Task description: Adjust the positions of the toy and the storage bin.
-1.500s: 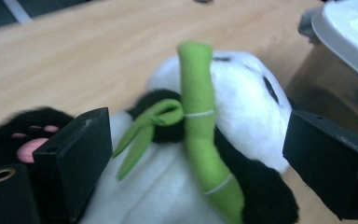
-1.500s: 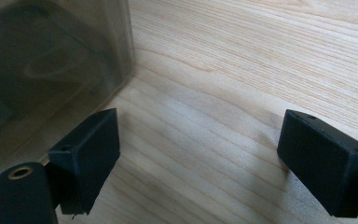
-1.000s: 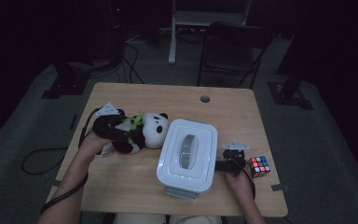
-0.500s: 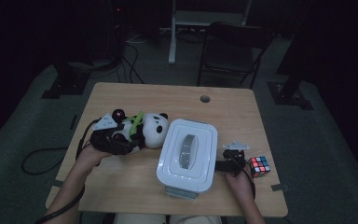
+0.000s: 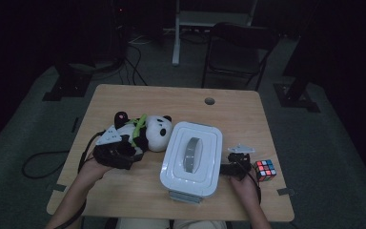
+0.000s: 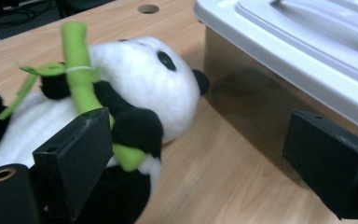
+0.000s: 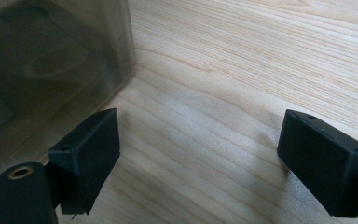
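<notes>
- The wooden table (image 5: 138,100) carries everything: a plush panda on its left half, a lidded storage box in the middle, and a puzzle cube on the right.
- The white-lidded plastic storage box (image 5: 192,157) stands shut, its grey handle lying flat on the lid. In the left gripper view its smoky wall (image 6: 256,112) rises just beside the panda's head.
- The plush panda (image 5: 145,136) lies on its back, head towards the box and just short of touching it, hugging a green bamboo stalk (image 6: 81,70). It rests on the table, not yet lifted.
- The left tool (image 5: 116,155) has slid across the table towards the box over the last second and now sits over the panda's lower body. Its jaws stand wide apart; the near jaw lies against the panda's black arm while the far jaw hangs in front of the box wall, so nothing is pinched yet.
- That shift suggests the left hand is lining up a grasp on the panda. The jaws would next need to straddle the soft body before closing, and the lid would have to come off if the toy is meant for the box.
- The right tool (image 5: 234,164) has stayed put between the box and the cube, jaws spread with bare table between them and the box corner (image 7: 51,65) beside one jaw.
- The colourful puzzle cube (image 5: 265,170) sits untouched just right of the right tool.
</notes>
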A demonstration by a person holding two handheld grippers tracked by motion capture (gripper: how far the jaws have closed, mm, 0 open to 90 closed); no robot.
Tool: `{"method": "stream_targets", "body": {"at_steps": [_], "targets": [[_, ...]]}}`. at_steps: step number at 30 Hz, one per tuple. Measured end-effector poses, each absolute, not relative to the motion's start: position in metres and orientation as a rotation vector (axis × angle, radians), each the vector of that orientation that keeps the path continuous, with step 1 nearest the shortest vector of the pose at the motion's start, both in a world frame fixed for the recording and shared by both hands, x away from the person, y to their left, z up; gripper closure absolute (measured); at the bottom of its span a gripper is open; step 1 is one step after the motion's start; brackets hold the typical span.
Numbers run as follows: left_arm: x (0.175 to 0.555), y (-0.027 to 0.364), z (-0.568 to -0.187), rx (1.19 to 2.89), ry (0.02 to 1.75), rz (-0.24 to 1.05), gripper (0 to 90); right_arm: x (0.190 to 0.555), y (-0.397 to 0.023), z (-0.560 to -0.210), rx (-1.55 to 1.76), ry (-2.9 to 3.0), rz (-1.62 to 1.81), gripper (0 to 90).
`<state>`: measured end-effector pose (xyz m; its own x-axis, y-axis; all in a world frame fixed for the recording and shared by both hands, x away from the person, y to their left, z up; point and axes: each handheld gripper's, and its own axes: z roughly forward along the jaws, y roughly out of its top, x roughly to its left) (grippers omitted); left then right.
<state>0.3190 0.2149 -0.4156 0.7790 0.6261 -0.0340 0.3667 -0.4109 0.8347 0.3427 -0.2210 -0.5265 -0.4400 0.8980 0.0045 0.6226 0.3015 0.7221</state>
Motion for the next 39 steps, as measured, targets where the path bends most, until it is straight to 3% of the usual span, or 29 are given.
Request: {"method": "stream_targets", "body": {"at_steps": [16, 39], "targets": [[0.293, 0.212, -0.464, 2.103, 0.748, 0.332, 9.3, 0.343, -0.221, -0.527, 1.358, 2.173, 0.931, 12.7], [0.294, 0.228, -0.510, 2.161, 0.857, 0.366, 9.3, 0.343, -0.221, -0.527, 1.358, 2.173, 0.932, 12.6]]}}
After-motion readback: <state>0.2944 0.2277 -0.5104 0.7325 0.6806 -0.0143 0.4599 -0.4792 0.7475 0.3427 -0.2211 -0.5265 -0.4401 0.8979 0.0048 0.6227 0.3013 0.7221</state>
